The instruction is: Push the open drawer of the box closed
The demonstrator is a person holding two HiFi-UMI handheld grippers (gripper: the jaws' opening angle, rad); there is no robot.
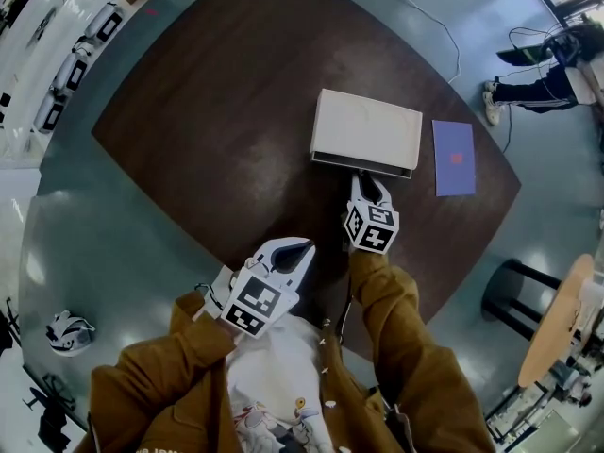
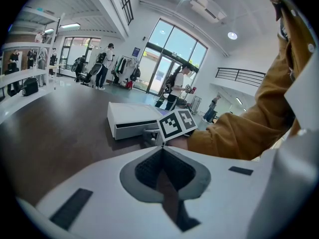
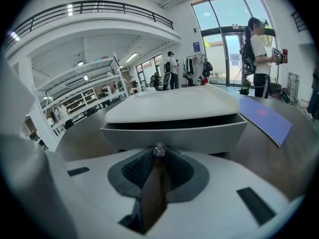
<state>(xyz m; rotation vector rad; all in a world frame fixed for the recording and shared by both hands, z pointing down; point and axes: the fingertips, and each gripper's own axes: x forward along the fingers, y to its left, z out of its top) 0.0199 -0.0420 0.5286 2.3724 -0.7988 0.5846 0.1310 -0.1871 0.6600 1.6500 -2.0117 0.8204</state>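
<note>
Dark wooden counter (image 1: 208,140) | white flat box (image 1: 366,128), drawer (image 3: 174,132) ajar | right tongs (image 1: 364,179) pinching clear knob (image 3: 159,150) to push | left tongs (image 1: 302,248) closed, empty

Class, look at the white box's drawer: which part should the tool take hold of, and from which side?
The small knob at the middle of the drawer front, approached straight from the front, the person's side. The panel is wide and flat, so only the knob fits between jaws. The right tool is shut on it.
</note>
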